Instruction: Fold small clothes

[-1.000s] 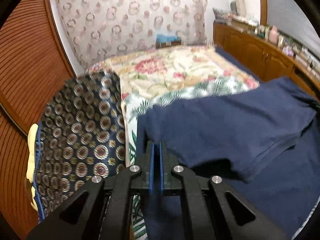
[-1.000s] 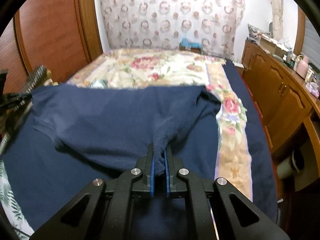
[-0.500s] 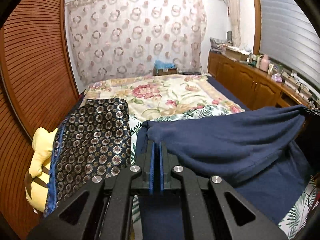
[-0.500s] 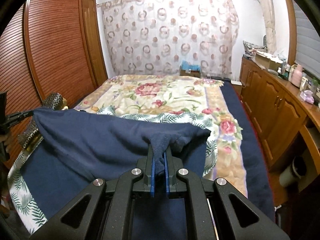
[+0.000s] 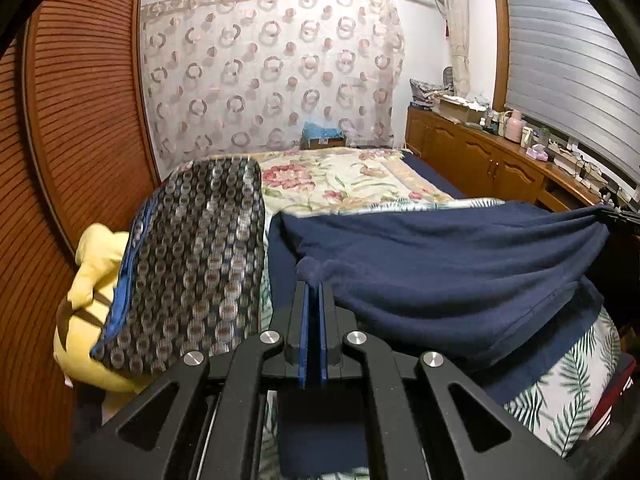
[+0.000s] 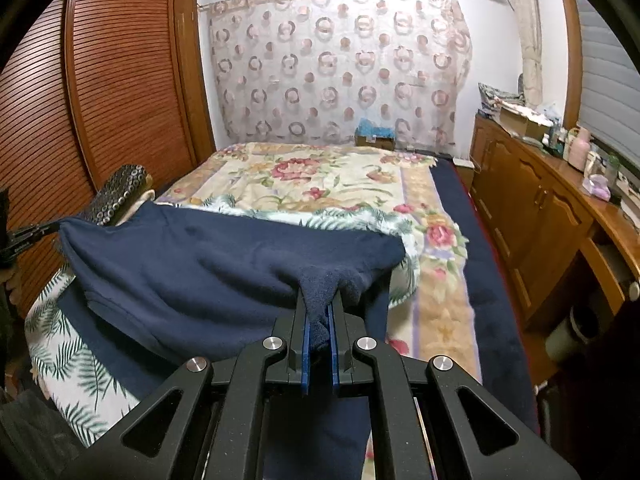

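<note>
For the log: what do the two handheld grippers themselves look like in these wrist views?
Both look alike. The left gripper and right gripper are matte black, with angular linkage arms pierced by triangular cut-outs and joined by round silver pivot screws. Each has two flat, narrow black fingers lined with blue pads. No cables, labels or markings show, and no sleeve or clothing is clearly visible.

The navy garment (image 5: pixel 440 264) is coming up off the bed (image 6: pixel 340 184), its pinched edge now riding higher and nearer than a second ago. Both the left hand-held gripper (image 5: pixel 314 286) and the right hand-held gripper (image 6: pixel 319 300) are drawing back toward the near end of the bed (more of the floral bedspread (image 6: pixel 304 176) is opening up behind the cloth). The patterned pillow (image 5: pixel 200 264) is sliding closer on the left, and a yellow plush toy (image 5: pixel 94 256) is emerging beside it.
</note>
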`<state>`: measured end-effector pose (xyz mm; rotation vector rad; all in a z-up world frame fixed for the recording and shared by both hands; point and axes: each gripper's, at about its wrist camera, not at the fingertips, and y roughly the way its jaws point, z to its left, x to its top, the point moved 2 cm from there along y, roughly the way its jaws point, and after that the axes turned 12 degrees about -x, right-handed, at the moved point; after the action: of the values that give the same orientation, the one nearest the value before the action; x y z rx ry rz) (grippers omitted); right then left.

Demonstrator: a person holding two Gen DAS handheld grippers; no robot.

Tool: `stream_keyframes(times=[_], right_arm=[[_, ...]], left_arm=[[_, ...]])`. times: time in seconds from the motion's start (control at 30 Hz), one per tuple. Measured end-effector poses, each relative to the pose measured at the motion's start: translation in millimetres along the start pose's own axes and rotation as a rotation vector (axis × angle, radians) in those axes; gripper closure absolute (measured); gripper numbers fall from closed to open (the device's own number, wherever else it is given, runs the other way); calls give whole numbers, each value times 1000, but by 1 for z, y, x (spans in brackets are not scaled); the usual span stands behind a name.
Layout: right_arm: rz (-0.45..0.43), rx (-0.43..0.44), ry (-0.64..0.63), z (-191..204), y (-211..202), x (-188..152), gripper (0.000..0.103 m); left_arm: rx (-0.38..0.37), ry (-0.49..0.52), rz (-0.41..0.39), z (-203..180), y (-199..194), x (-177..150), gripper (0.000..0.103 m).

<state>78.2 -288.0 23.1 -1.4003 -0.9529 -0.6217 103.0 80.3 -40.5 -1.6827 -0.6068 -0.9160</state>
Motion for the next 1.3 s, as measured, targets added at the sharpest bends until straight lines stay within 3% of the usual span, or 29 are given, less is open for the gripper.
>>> stream_keyframes(times=[0.27,0.33,0.43,0.5,0.57,0.73,0.87,1.3], right_arm=[[105,-46,-27,16,12,-28,95],[114,-66,-52,22,15,-31,85],[95,-83,-65,29,11,-26,66],[74,-69,-50,30,7,-24,48],[58,-58,-52,33,4,-26,46],[61,-21,-55,45,15,-38,46],[79,17,-63,60,36,-44,46],[166,95,-137,99,91,-35,46]], left_arm=[[5,-57,69,0,4,-38,98],[5,-63,95,0,8,-46,95],[11,-72,98,-3,6,-53,84],[9,-80,88,-5,3,-56,74],[15,-83,79,-7,0,-58,64],[-1,-90,93,-7,1,-58,55],[-15,-96,94,-6,4,-59,31],[14,-124,111,-2,7,-72,30]])
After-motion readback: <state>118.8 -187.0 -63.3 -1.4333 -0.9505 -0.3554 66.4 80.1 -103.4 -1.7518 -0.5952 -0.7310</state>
